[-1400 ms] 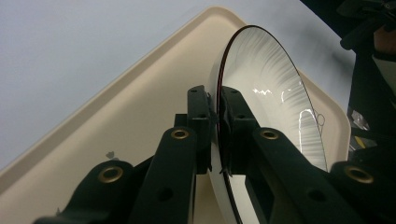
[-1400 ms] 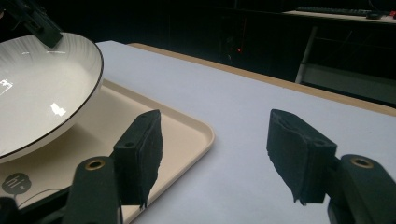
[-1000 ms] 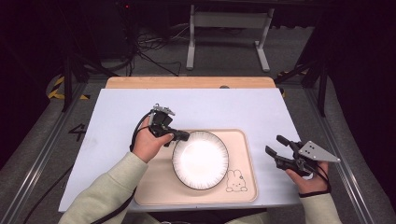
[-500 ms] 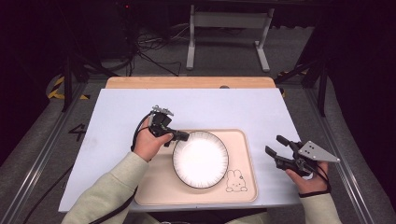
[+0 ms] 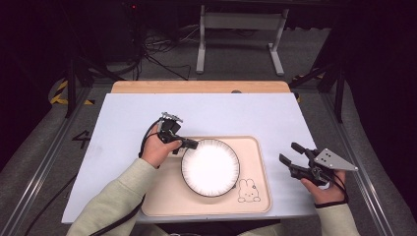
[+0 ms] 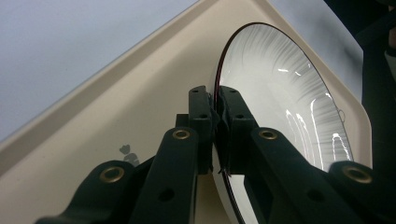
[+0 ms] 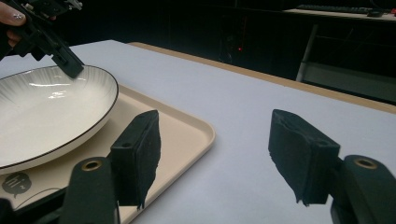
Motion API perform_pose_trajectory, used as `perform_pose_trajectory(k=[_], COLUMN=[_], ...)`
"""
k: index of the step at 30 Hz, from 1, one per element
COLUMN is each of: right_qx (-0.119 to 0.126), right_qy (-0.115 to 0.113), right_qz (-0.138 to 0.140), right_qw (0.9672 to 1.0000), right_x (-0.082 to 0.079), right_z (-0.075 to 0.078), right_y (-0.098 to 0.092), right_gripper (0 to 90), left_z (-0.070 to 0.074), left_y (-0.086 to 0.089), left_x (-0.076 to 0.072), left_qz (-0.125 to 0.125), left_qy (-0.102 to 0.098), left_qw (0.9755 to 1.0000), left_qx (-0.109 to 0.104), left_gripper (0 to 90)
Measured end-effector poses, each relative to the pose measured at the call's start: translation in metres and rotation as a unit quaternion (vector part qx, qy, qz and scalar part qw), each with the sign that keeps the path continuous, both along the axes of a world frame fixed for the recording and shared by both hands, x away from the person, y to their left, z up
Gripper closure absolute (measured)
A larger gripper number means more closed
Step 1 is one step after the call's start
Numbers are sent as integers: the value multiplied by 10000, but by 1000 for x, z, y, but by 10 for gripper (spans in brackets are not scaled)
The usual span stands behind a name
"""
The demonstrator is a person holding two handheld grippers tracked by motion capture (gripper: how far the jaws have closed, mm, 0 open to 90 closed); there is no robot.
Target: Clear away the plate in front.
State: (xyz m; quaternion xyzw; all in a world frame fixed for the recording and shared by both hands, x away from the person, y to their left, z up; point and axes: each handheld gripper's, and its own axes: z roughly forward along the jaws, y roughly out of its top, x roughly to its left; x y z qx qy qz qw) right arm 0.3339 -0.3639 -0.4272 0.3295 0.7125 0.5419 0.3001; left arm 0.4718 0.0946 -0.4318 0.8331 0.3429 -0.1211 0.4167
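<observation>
A pale grey-blue matte mat (image 5: 123, 147) covers a table with a strip of bare wood (image 5: 196, 86) along its far edge. On the mat, near the person's side, lies a cream rectangular tray (image 5: 255, 162) with rounded corners, a raised lip and a small line-drawn rabbit (image 5: 248, 191) in its near right corner.

At the left, a hand in a beige sleeve (image 5: 113, 196) holds the left gripper (image 5: 193, 144), made of black hard plastic with brass-coloured rivets. Its two jaws are closed tight on the left rim of a round white plate (image 5: 210, 167), one pad above the rim and one below, as the left gripper view (image 6: 215, 123) shows. The plate (image 6: 285, 93) is glossy glazed ceramic, shallow, with fine grey lines radiating in from a thin dark edge. It sits inside the tray, toward the tray's left half; in the right gripper view the plate (image 7: 42, 107) looks slightly tipped, though I cannot tell whether its near side touches the tray (image 7: 187, 130).

At the right, well apart from the tray, the right gripper (image 5: 295, 158) rests in the other hand over the bare mat. Its rough black pads (image 7: 303, 158) stand apart with nothing between them, and they have just opened a little. A grey three-cornered plate (image 5: 334, 160) tops it.
</observation>
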Motion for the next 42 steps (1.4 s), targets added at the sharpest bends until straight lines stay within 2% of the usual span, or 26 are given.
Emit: perform_pose_trajectory(k=[9,15,18,22,23,24,25,28,31,33,35,37,39,42], right_qx=[-9,0,3,-1,-1,2,5,-10,10,6,16,19,12,-26], right_qy=[2,-1,-1,-13,-13,-22,-11,-17,-37,-36,-16,-8,29,67], right_qz=[34,67,102,155,155,184,197,210,274,287,307,310,310,298], right_qw=[10000,10000,9999,9999,9999,9998,9998,9998,9996,9996,9995,9995,9995,9995], right_x=[2,5,7,10,10,13,13,15,19,21,23,25,30,32], right_z=[0,0,0,1,1,1,1,2,3,4,6,6,7,9], right_y=[2,4,6,9,9,11,11,13,15,16,17,18,18,18], right_gripper=[342,340,337,330,330,329,328,322,304,296,276,271,265,262], left_z=[-7,-11,-10,-7,-4,1,3,8,17,22,26,28,33,36], left_y=[0,1,1,4,5,8,9,11,15,17,20,22,29,34], left_x=[1,-3,-4,-5,-7,-10,-11,-15,-22,-27,-33,-35,-42,-46], left_qz=[16,-2,0,37,78,116,143,139,135,188,232,230,253,303], left_qy=[85,227,178,131,55,-70,-150,-249,-572,-801,-1060,-1131,-1380,-1548], left_qw=[9995,9992,9992,9996,9996,9996,9996,9994,9981,9966,9941,9933,9901,9875], left_qx=[313,323,369,256,257,229,198,186,180,92,28,28,-33,-61], left_gripper=[857,861,861,809,809,738,714,682,634,565,458,427,369,300])
